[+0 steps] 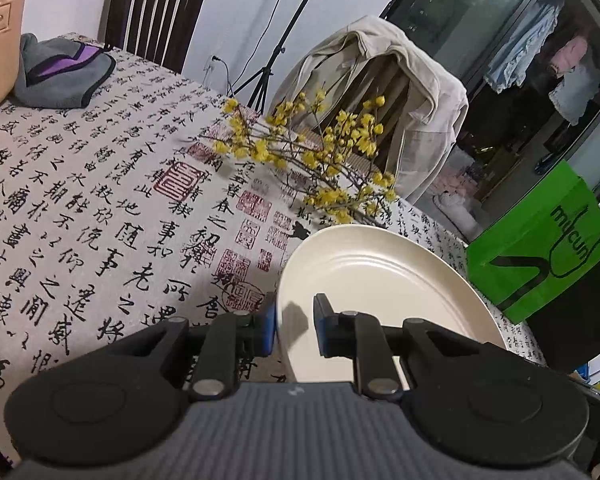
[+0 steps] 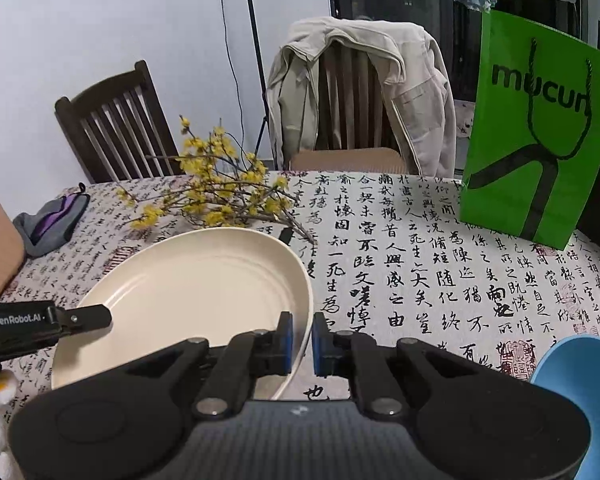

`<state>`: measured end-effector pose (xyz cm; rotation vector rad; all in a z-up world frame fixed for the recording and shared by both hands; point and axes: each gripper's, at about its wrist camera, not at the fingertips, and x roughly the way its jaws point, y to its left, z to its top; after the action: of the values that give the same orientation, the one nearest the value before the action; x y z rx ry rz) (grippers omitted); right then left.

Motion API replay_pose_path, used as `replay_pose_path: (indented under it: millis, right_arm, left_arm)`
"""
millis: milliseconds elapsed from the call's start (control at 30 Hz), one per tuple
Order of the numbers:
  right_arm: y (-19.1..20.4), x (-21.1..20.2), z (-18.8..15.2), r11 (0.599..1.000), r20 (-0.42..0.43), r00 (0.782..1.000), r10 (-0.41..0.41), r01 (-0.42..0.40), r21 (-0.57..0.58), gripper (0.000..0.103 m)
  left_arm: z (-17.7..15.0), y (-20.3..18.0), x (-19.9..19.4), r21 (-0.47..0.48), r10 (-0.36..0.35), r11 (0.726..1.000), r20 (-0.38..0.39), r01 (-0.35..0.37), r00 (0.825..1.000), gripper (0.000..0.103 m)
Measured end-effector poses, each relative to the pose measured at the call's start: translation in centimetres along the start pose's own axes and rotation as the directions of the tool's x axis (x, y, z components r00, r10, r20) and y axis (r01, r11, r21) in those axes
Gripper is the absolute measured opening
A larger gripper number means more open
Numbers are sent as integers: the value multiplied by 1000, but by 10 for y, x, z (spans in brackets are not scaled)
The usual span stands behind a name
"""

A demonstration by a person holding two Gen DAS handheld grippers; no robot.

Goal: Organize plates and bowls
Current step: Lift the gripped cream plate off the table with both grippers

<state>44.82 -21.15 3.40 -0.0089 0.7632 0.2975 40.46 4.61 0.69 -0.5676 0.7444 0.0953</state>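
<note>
Even indoor light, fisheye-warped edges

A table covered by a pale cloth printed with black calligraphy and red seal stamps (image 2: 420,264) fills the foreground. Behind it stands a dark wooden slat-back chair (image 2: 116,124) against a plain white wall (image 2: 100,20), and a second chair draped with a beige jacket (image 2: 360,88). A black tripod light stand (image 2: 254,40) rises by the wall, a cable hanging beside it. To the right, a dark glass door (image 1: 480,40) reflects a bright ceiling lamp and shows hanging laundry (image 1: 540,48). On the cloth lie yellow-blossomed branches (image 2: 220,192), a grey and purple fabric pouch (image 2: 52,220) and a bright green paper bag (image 2: 536,140).
</note>
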Motion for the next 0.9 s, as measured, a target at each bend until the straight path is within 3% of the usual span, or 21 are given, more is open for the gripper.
replay_pose_path:
  millis: [333,900]
  right_arm:
    - [17,-19,-9,1000,26,999,30,-29,-9,10]
    - [28,-46,-27,999,46,998,36,-37,9,10]
  left_arm:
    - [1,7,-30,3,9,1000,50,-10,999,19]
    - [-12,12,-60,37,25,999,59,-27,998,19]
